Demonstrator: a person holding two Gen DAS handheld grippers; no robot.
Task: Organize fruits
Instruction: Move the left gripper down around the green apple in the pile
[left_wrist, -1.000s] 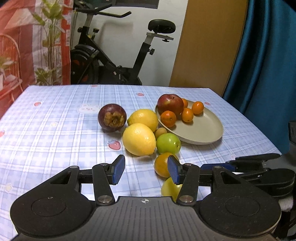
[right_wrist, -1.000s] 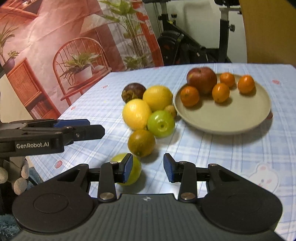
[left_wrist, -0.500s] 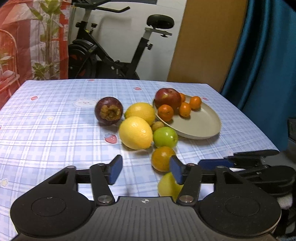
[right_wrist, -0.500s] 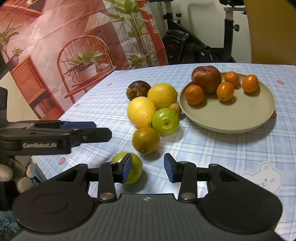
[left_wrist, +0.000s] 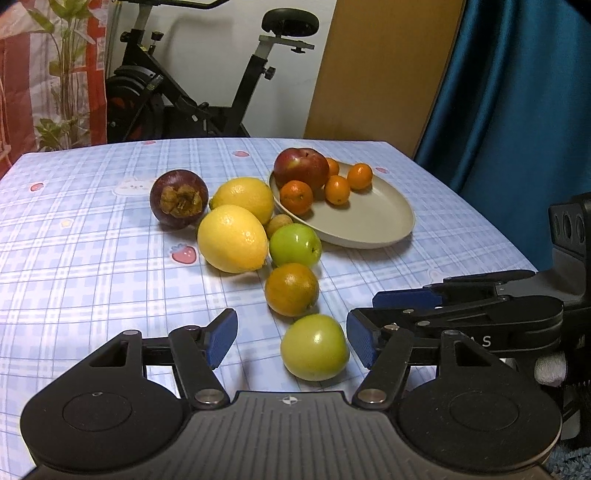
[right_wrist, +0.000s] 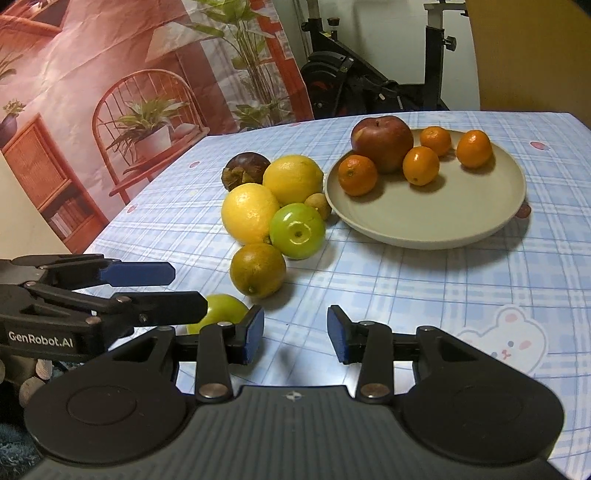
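My left gripper (left_wrist: 291, 341) is open around a green fruit (left_wrist: 314, 347) at the table's near edge, its pads apart from it. Beyond lie a dull orange (left_wrist: 291, 289), a second green fruit (left_wrist: 294, 244), two lemons (left_wrist: 232, 238), a small brown fruit (left_wrist: 279, 224) and a mangosteen (left_wrist: 178, 198). A beige plate (left_wrist: 373, 218) holds a red apple (left_wrist: 301, 168) and several small oranges. My right gripper (right_wrist: 295, 334) is open and empty above the cloth. The near green fruit (right_wrist: 221, 312) shows left of it, partly hidden by the left gripper.
The table has a blue checked cloth (left_wrist: 74, 240). An exercise bike (left_wrist: 192, 96) stands behind it, a blue curtain (left_wrist: 517, 92) at the right. A printed backdrop (right_wrist: 92, 92) hangs at the left of the right wrist view.
My left gripper has shifted left and opened wider, so the near green fruit now sits between its fingers. My right gripper has edged forward a little.
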